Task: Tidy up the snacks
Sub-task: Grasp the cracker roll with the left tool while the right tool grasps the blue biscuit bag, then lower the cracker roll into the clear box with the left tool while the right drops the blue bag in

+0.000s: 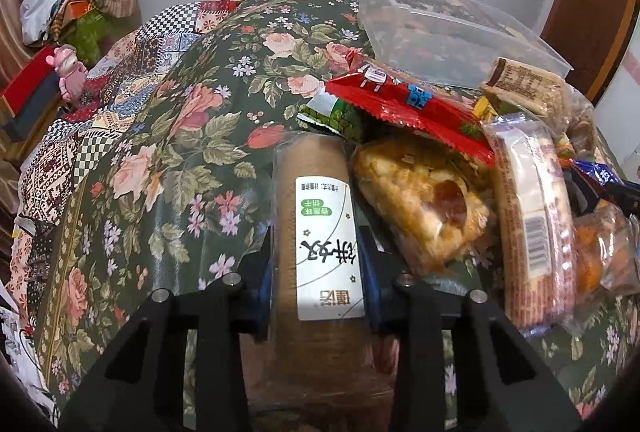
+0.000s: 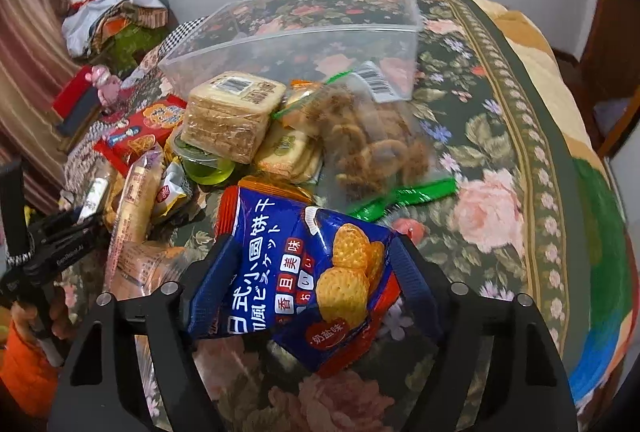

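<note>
We hold our left claw closed around a brown biscuit tube with a white label; the blue pads press on both of its sides, and the tube points forward over the floral cloth that covers the worktop. Just to the right of the tube lies a clear pack of pastry; above it we see a red packet with a green packet partly under it; further right a long wafer pack with a barcode stands on its edge; behind all these the clear plastic box sits tilted on the cloth.

In the right wrist view our right claw grips a blue cracker bag between its blue fingers; the bag is crumpled and hangs a little above the cloth. Ahead of it the snack pile is spread: a zip bag of brown ring snacks with a green seal, a square stack of crackers in clear wrap, a green jelly cup just under that stack, and a red biscuit packet at the left. The clear plastic box stands behind the pile, open to us; we cannot tell whether anything lies inside it. At the left edge of this view the other claw tool is visible.
</note>
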A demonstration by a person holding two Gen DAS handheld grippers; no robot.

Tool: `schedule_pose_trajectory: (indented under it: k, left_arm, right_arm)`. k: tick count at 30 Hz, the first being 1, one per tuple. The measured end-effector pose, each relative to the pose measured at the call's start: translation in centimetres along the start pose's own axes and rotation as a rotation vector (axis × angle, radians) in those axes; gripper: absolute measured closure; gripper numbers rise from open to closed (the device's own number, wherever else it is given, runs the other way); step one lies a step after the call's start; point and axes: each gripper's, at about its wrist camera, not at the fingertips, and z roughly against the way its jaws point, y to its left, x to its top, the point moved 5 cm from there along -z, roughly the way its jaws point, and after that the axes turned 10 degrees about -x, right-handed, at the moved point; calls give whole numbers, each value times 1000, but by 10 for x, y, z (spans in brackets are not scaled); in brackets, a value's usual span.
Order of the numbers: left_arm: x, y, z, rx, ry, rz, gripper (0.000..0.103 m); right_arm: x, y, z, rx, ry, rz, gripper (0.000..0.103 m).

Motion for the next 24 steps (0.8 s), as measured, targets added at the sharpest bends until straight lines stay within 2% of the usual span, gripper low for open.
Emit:
schedule_pose_trajectory:
  k: [4,7,8,14,16,17,18,21,24]
  left_arm:
    - [-5,1,11,12,-1,4,67]
    - [-7,0,23,15,-19,10,67]
    - [-6,0,27,17,-26,11,68]
    - [-3,-3,50,27,-61,6,69]
    - [-2,-5,57,30,-70,2,69]
    - [-2,-5,60,32,-75,0,69]
    - [-1,-6,62,34,-79,-1,69]
    - [2,-9,72,37,-96,-8,69]
    - [9,-12,81,37,-121,-16,69]
  right_arm:
    - [-4,-12,10,-27,-5,-34,28]
    - [-9,-19,12,-72,-11,-34,17]
    - [-10,-21,11,-69,-6,-35,15]
    - [-9,-16,-4,25,29,-46,16]
    - [-10,-11,-5,50,26,-44,32]
    - [-10,-9,-5,75,31,-44,45]
    - [-10,-8,-5,95,37,-50,54]
    - [-11,-6,3,73,7,-37,62]
    - [-10,-5,15,59,-28,-23,64]
